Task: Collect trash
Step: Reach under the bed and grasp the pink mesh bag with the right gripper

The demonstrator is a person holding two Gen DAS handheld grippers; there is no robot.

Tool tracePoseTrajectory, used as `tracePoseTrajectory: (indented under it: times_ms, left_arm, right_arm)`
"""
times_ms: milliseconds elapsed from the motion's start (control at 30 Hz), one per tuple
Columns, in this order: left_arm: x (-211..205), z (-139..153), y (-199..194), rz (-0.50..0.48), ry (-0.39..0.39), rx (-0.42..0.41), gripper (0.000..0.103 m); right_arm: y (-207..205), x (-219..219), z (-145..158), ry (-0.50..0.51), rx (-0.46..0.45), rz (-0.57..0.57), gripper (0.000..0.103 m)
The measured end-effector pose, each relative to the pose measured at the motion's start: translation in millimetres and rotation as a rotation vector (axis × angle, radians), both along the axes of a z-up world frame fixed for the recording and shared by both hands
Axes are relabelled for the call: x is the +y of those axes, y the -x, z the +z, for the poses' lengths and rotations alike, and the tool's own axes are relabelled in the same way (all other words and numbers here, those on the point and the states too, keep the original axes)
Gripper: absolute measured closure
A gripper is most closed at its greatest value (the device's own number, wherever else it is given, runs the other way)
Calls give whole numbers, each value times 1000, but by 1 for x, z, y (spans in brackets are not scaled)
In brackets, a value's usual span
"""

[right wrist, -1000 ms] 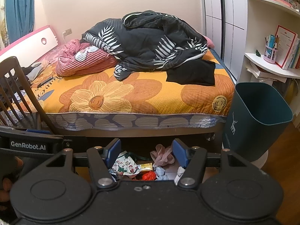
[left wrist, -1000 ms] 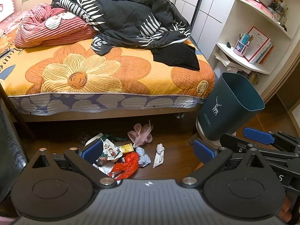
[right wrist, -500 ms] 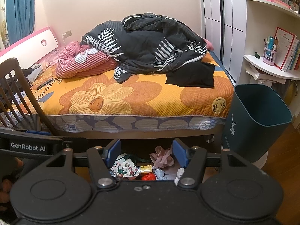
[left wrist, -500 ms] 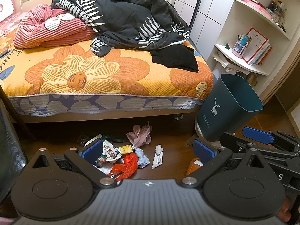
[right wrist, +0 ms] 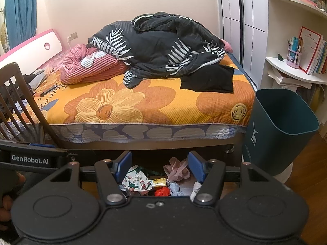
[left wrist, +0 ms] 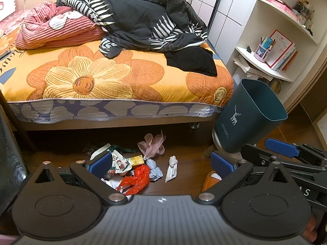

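Observation:
A heap of trash lies on the wooden floor by the bed: a red plastic scrap [left wrist: 136, 178], a printed wrapper [left wrist: 119, 163], a yellow packet [left wrist: 136, 160], pale pink tissue [left wrist: 152, 146], a bluish wad [left wrist: 154, 169] and a white crumpled strip [left wrist: 171, 168]. The same heap shows in the right wrist view, with the printed wrapper [right wrist: 137, 181] and pink tissue [right wrist: 176, 169]. A dark teal bin [left wrist: 248, 115] [right wrist: 276, 126] stands right of the heap. My left gripper [left wrist: 161, 164] hangs open above the heap. My right gripper [right wrist: 159, 166] is open too, holding nothing; it also shows at the right of the left wrist view [left wrist: 282, 146].
A bed [left wrist: 114, 77] with an orange flowered cover, a dark quilt [left wrist: 143, 18] and a pink blanket [left wrist: 55, 30] fills the back. White shelves [left wrist: 263, 65] with books stand behind the bin. A wooden chair [right wrist: 18, 100] is at the left. An orange object [left wrist: 210, 180] lies near the bin.
Both views have shifted slightly: the bed and bin sit a bit lower in frame, as both grippers tilted or drew back a little. Both stay open; the trash has not moved.

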State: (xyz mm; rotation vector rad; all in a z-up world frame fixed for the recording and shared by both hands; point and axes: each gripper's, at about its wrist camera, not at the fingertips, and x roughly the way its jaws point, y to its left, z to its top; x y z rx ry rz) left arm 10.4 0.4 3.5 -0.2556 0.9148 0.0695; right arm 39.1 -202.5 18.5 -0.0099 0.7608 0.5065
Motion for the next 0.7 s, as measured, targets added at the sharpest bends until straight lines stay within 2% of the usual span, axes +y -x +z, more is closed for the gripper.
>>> tracePoseTrajectory:
  times_ms: [167, 367, 433, 533, 700]
  left_arm:
    - [7, -10, -12, 5, 21, 31, 0]
    - [20, -33, -43, 41, 23, 88, 0]
    - [31, -42, -55, 76, 29, 103, 0]
    - [53, -60, -74, 123, 40, 130, 0]
    - [88, -90, -112, 177, 17, 177, 0]
  right_arm:
    - [-11, 3, -10, 7, 33, 12, 41]
    - [-44, 2, -27, 23, 65, 22, 41]
    - [-63, 0, -36, 23, 77, -6, 41]
    - [-95, -5, -56, 15, 144, -53, 41]
    - [-150, -2, -90, 17, 209, -95, 41]
